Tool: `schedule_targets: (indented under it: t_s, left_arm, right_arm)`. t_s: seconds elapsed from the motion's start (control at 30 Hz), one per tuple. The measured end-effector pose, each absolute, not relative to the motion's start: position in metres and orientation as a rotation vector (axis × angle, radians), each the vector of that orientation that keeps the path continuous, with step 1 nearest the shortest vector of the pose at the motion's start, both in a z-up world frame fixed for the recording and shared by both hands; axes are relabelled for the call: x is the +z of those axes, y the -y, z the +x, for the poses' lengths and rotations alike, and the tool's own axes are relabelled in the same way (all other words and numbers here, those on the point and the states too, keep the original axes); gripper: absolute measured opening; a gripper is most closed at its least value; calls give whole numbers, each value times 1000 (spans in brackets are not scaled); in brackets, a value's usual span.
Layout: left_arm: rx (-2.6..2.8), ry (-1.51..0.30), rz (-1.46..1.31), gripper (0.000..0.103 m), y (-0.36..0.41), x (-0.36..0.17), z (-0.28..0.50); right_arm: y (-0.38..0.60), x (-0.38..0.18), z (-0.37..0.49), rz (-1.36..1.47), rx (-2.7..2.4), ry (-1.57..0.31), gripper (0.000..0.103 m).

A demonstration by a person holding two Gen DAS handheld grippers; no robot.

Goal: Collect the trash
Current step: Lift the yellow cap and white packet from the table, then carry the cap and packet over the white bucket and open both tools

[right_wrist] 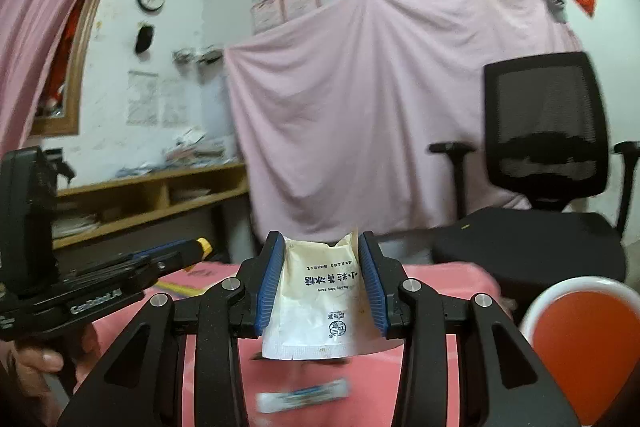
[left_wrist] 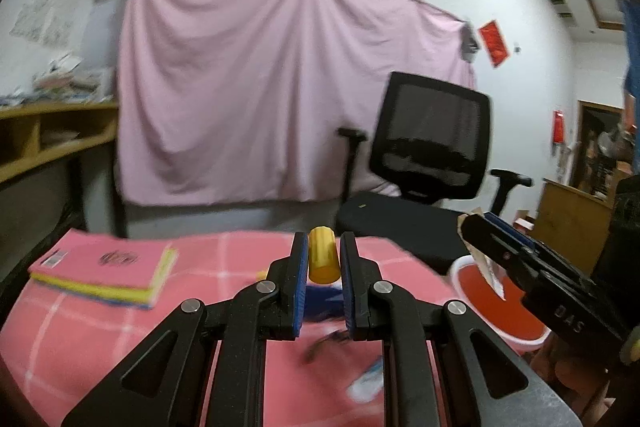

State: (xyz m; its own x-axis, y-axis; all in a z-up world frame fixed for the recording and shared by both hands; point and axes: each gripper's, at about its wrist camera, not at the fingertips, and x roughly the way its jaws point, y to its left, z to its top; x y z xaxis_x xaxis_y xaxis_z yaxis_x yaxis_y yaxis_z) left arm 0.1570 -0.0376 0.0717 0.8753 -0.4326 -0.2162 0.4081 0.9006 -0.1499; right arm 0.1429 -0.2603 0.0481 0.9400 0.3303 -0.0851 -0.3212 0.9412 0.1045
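My left gripper is shut on a small yellow ribbed tube with a blue part below it, held above the pink checked tablecloth. My right gripper is shut on a white paper sachet with printed text, its torn top up. In the left wrist view the right gripper hangs over a red bin with a white rim, the sachet dangling from it. The right wrist view shows the left gripper at the left, yellow tip showing, and the bin at lower right.
A pink book lies at the table's left. A small blue-and-white wrapper strip and a dark scrap lie on the cloth below the grippers. A black office chair stands behind the table, before a hanging pink sheet. A hand holds the left gripper.
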Motion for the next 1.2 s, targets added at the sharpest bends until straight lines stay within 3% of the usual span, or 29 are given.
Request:
schedule_targets:
  t_s: [0.57,0.9,1.2]
  left_arm:
    - [-727,-258,7,13,201,86,161]
    - [-867,-485,-32,13,277,70,201]
    - [-897,-695,-130,13,297,58,239]
  right_arm:
    - [399,40,130,216,9,-126,37]
    - [450,16,138,314,-95,-236,39]
    - [469,-4,148,391,-159,-324,44]
